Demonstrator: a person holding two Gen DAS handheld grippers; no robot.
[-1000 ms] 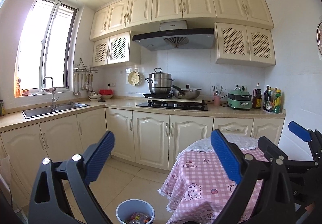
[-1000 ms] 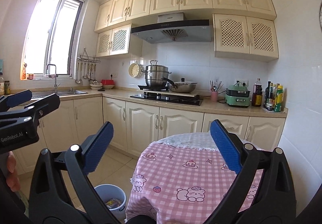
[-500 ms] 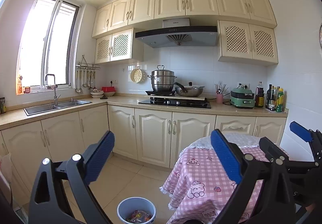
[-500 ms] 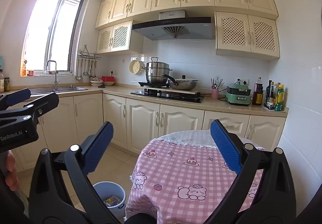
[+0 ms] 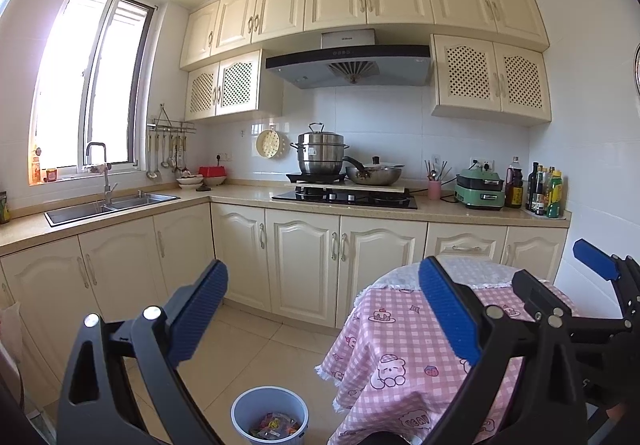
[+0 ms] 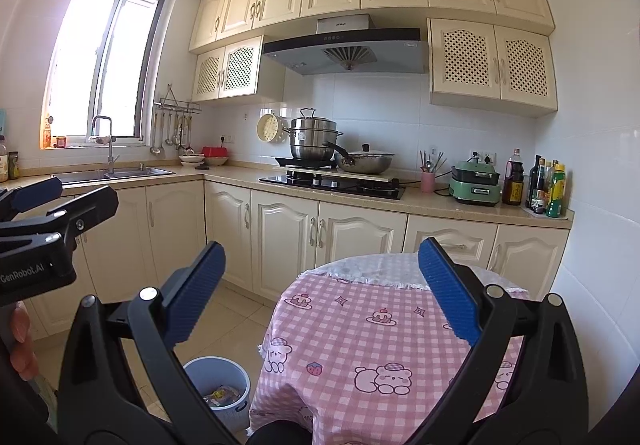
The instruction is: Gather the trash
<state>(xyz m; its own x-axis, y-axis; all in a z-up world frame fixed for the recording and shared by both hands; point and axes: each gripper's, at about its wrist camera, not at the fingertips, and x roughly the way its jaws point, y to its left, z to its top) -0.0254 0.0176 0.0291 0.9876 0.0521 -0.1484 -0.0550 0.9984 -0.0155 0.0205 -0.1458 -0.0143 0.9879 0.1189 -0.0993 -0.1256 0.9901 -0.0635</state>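
A pale blue bin [image 5: 270, 416] stands on the tiled floor left of the round table, with colourful wrappers [image 5: 276, 425] inside; the right wrist view shows the bin [image 6: 219, 385] too. My left gripper [image 5: 320, 309] is open and empty, held high above the bin and the floor. My right gripper [image 6: 320, 285] is open and empty above the pink checked tablecloth [image 6: 360, 341]. The left gripper [image 6: 44, 213] shows at the left edge of the right wrist view, and the right gripper [image 5: 560, 277] at the right edge of the left wrist view.
Cream cabinets [image 5: 304, 261] run along the back and left walls under a beige counter [image 5: 248, 197]. A sink [image 5: 108, 203], a hob with a steamer pot [image 5: 322, 157] and a pan [image 5: 372, 175], a green cooker [image 5: 480, 191] and bottles [image 5: 544, 189] stand on it. A hand [image 6: 20, 337] shows at lower left.
Both views have drifted slightly: the table and bin sit a little further right and lower in frame. Both grippers stay open and empty.
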